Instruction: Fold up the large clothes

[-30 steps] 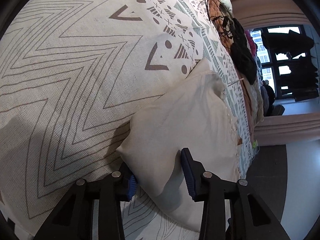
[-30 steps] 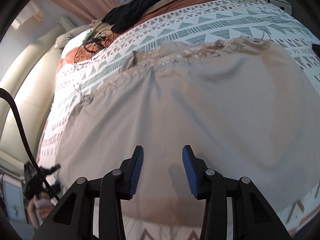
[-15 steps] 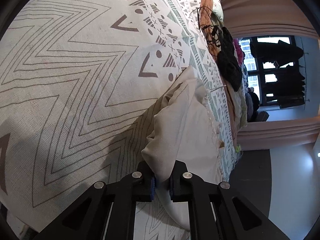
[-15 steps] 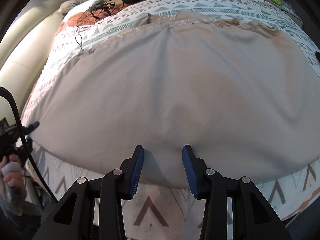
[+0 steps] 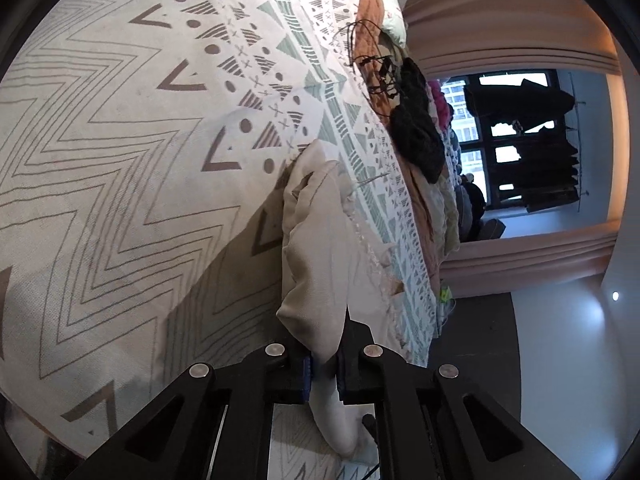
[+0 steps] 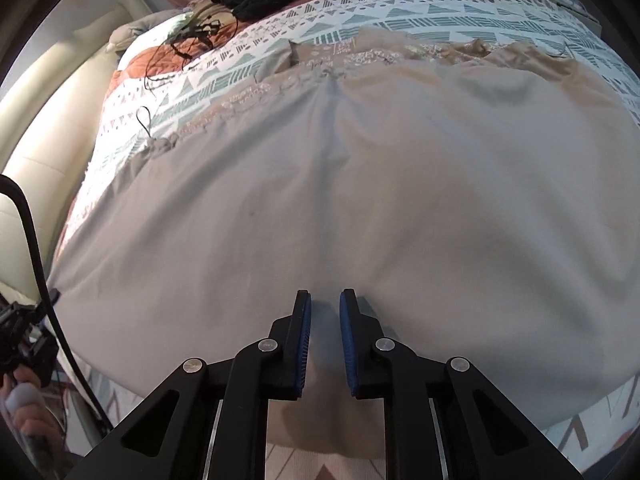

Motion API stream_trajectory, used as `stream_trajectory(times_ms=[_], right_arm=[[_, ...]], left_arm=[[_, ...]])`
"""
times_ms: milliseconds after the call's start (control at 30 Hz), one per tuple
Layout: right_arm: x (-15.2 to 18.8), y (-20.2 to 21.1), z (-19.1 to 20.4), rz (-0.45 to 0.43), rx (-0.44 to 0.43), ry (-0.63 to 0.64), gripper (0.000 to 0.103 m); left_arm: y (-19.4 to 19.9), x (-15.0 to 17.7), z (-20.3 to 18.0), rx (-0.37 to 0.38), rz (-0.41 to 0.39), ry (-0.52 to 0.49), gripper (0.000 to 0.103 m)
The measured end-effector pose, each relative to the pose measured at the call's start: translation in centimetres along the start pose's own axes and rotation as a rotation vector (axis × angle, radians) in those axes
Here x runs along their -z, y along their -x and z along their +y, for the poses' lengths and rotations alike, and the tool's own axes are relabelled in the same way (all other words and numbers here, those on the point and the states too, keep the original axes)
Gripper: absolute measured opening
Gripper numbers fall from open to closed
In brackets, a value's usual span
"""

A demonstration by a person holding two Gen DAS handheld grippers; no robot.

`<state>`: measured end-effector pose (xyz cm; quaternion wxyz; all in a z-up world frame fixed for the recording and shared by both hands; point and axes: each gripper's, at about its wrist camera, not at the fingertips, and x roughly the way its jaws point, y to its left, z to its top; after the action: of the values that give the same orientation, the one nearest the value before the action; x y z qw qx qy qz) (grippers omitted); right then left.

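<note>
In the left wrist view, the left gripper (image 5: 323,366) is clamping a bunched edge of the beige garment (image 5: 316,248), its jaws pressed together on the cloth, which is rising off the patterned bedspread (image 5: 120,140).

In the right wrist view, the garment (image 6: 360,200) is lying spread across the bedspread (image 6: 400,16). The right gripper (image 6: 323,300) is sitting on the near hem, its jaws having just been closing, a fold of cloth pinched between the narrowly parted pads.
</note>
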<state>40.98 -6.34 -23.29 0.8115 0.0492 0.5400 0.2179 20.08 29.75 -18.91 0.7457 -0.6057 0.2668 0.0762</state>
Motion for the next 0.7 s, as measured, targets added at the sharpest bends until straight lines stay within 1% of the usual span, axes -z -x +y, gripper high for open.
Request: stream_trajectory(times_ms=[167, 333, 367, 433, 467, 567, 667, 700], right_arm=[[1.4, 2.5, -0.6, -0.036, -0.024, -0.018, 0.016], [3.3, 3.9, -0.7, -0.045, -0.064, -0.035, 0.017], [3.7, 3.9, -0.6, -0.045, -0.076, -0.03, 0.019], [4.1, 3.5, -0.6, -0.035, -0.075, -0.017, 0.025], [4.4, 3.0, -0.6, -0.024, -0.065, -0.017, 0.025], [5.2, 1.6, -1.1, -0.011, -0.076, -0.043, 0.025], [5.6, 0.8, -1.6, -0.017, -0.081, -0.05, 0.025], [5.6, 0.7, -1.7, -0.021, -0.084, -0.05, 0.024]], left_arm=[[0.0, 0.0, -3.1, 0.091, 0.009, -0.019, 0.008], [-0.6, 0.4, -6.9, 0.139, 0.018, -0.073, 0.008], [-0.7, 0.4, -7.6, 0.145, 0.018, -0.084, 0.008], [-1.1, 0.6, -9.1, 0.154, 0.025, -0.111, 0.008], [-1.5, 0.8, -9.9, 0.155, 0.031, -0.124, 0.008], [-2.4, 1.8, -12.2, 0.158, 0.049, -0.169, 0.008], [-3.2, 2.8, -14.6, 0.171, 0.063, -0.211, 0.008], [-3.6, 3.1, -15.4, 0.176, 0.069, -0.223, 0.008]])
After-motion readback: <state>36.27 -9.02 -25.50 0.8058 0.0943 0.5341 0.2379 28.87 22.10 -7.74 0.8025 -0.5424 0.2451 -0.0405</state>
